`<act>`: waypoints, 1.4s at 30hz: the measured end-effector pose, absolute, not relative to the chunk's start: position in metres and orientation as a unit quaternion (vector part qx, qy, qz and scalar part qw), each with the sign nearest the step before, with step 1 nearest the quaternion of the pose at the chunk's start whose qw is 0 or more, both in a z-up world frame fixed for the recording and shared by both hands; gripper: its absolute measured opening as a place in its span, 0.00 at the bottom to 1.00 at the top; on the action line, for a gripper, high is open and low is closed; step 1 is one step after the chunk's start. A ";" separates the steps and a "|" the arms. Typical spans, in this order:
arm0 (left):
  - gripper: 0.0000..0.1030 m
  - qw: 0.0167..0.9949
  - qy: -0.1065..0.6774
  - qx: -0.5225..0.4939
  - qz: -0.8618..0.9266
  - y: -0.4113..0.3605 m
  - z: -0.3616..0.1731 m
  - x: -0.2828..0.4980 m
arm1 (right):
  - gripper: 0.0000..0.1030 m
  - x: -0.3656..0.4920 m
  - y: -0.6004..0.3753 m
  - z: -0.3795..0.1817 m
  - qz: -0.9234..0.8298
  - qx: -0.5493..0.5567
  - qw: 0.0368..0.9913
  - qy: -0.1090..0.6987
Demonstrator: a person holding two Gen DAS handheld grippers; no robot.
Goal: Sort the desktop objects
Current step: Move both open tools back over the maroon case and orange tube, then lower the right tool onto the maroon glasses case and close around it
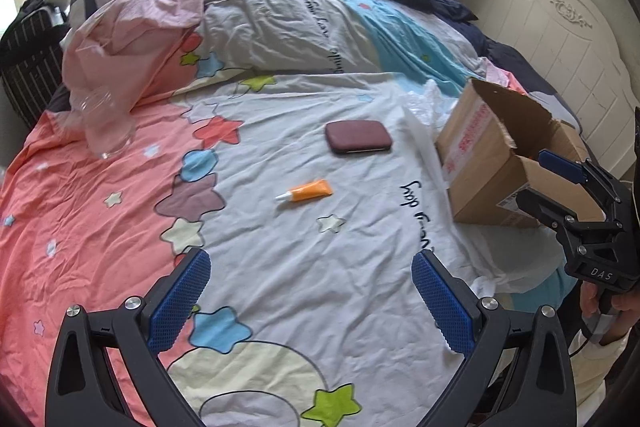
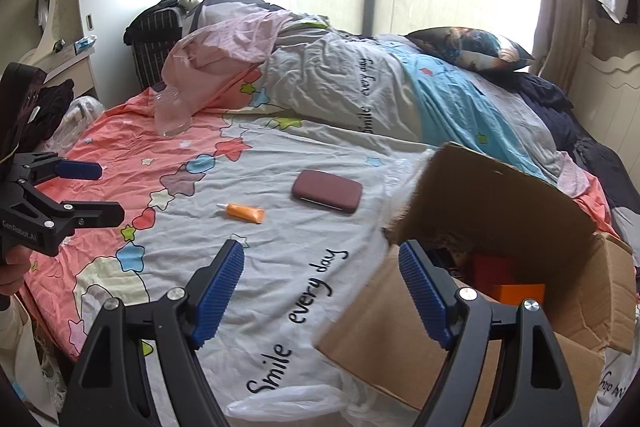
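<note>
Both wrist views above bedspread (image 1: 320, 267); shared middle

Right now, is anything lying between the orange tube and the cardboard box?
No object: only bare printed bedsheet separates the orange tube from the cardboard box. The maroon case sits farther back, off that line. Both views show this.

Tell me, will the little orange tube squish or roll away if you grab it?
The orange tube looks soft, so it would probably squish a bit. Its flat crimped end likely stops it rolling. It seems small and light, lying on the rumpled bedsheet.
</note>
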State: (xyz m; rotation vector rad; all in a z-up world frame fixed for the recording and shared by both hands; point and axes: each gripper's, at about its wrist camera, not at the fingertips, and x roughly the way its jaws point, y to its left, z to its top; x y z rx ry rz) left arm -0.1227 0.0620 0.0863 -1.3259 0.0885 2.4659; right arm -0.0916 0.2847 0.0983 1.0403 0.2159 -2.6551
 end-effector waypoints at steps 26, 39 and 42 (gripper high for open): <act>1.00 0.163 0.014 -0.504 0.848 0.015 0.030 -0.159 | 0.75 -0.168 0.208 0.035 -0.886 0.428 0.136 0.112; 1.00 0.202 0.008 -0.505 0.839 0.028 0.013 -0.179 | 0.75 -0.216 0.204 0.001 -0.879 0.448 0.124 0.107; 1.00 0.210 0.006 -0.506 0.837 0.032 0.009 -0.186 | 0.75 -0.221 0.203 -0.003 -0.880 0.445 0.128 0.105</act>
